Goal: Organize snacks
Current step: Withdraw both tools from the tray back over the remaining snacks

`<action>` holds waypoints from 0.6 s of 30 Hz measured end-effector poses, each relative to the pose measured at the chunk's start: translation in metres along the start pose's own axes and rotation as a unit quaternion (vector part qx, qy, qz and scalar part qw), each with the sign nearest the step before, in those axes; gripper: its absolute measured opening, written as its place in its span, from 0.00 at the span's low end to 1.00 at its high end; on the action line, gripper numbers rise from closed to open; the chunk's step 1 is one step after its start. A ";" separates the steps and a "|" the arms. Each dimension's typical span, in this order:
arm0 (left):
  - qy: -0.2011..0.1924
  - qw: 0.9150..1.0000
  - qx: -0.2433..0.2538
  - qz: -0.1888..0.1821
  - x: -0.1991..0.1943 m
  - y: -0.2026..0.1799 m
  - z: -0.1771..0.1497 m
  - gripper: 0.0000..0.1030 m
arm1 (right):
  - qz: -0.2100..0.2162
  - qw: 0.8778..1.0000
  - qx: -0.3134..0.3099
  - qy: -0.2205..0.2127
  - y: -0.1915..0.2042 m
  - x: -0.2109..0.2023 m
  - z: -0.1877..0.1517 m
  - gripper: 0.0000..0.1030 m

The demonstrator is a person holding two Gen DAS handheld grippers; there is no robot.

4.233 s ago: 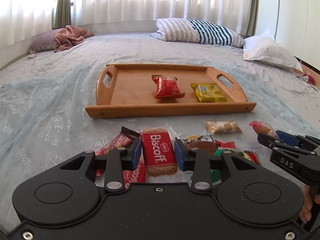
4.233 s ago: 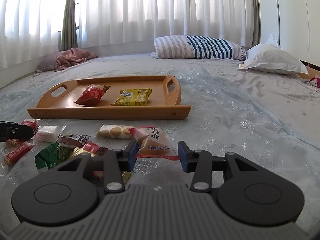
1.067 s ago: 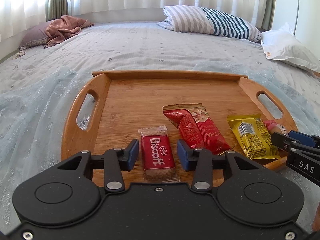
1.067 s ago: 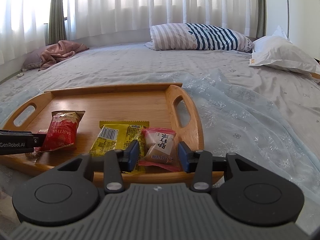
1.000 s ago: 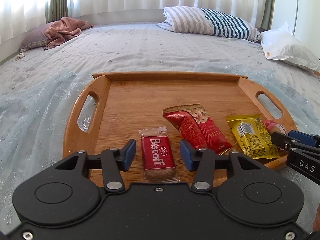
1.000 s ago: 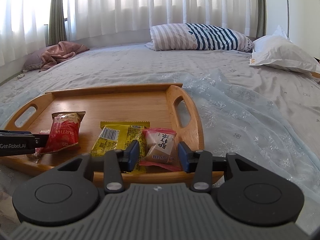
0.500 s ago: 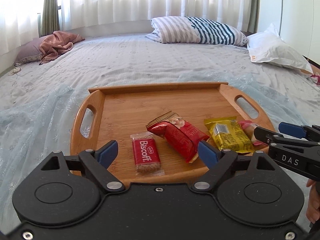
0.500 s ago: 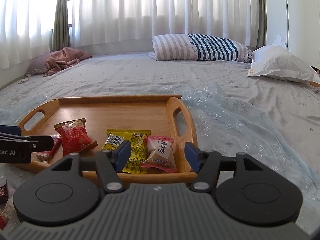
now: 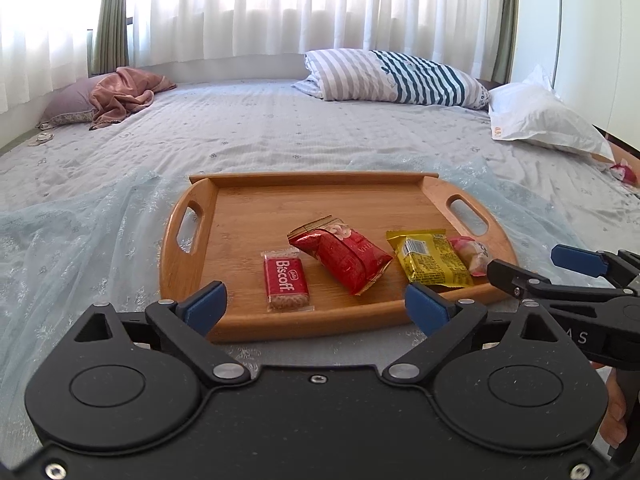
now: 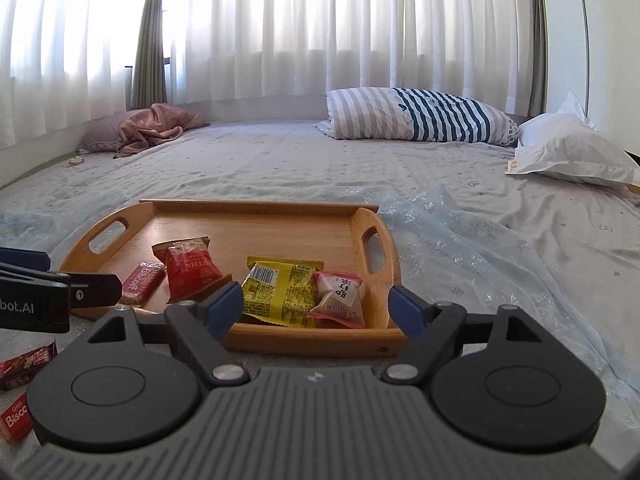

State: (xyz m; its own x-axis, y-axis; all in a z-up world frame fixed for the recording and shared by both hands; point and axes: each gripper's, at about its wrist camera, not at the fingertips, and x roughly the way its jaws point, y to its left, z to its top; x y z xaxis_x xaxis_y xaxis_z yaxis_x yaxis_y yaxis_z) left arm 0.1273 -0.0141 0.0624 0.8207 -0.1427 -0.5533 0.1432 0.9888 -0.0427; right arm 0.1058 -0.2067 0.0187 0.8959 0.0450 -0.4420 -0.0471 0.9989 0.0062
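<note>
A wooden tray (image 9: 192,248) (image 10: 376,256) lies on the bed and holds a red Biscoff packet (image 9: 285,280) (image 10: 142,282), a red snack bag (image 9: 344,256) (image 10: 192,274), a yellow packet (image 9: 432,262) (image 10: 280,292) and a pink-and-white snack (image 9: 470,254) (image 10: 340,296). My left gripper (image 9: 314,306) hovers short of the tray's near rim, jaws opening wide, nothing between the pads. My right gripper (image 10: 314,308) hangs before the tray's right end, jaws also opening, with nothing held. Each gripper shows at the edge of the other's view.
Loose snack packets (image 10: 28,364) and another Biscoff (image 10: 14,420) lie on the bedspread near the lower left. A striped pillow (image 9: 396,76), a white pillow (image 9: 540,124) and a pink blanket (image 9: 120,96) sit far back by the curtains. A hand (image 9: 612,420) grips the right tool.
Both grippers let go of their snacks, the Biscoff and the pink-and-white one, which now rest on the tray. The jaws spread wide and both grippers drew back and up.
</note>
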 end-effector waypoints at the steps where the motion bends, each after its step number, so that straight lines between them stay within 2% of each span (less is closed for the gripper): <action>1: -0.003 1.000 0.000 0.001 -0.004 0.000 -0.002 0.94 | 0.002 1.000 -0.001 -0.001 0.000 -0.003 -0.002 0.87; 6: -0.015 1.000 0.000 0.004 -0.024 -0.002 -0.011 0.96 | 0.017 1.000 0.007 0.000 0.002 -0.018 -0.012 0.89; 11: -0.010 0.999 -0.030 -0.009 -0.039 0.004 -0.024 0.97 | 0.024 1.000 0.007 -0.010 0.004 -0.035 -0.023 0.92; 18: -0.004 0.999 -0.043 0.006 -0.051 0.008 -0.050 0.97 | 0.033 0.999 -0.001 -0.022 0.008 -0.056 -0.037 0.97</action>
State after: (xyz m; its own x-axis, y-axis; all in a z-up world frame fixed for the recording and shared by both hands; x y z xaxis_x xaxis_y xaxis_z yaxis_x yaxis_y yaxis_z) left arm 0.0589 0.0035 0.0491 0.8269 -0.1299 -0.5471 0.0852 0.9907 -0.1065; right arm 0.0385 -0.2019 0.0103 0.9095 0.1111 -0.4006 -0.1070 0.9937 0.0325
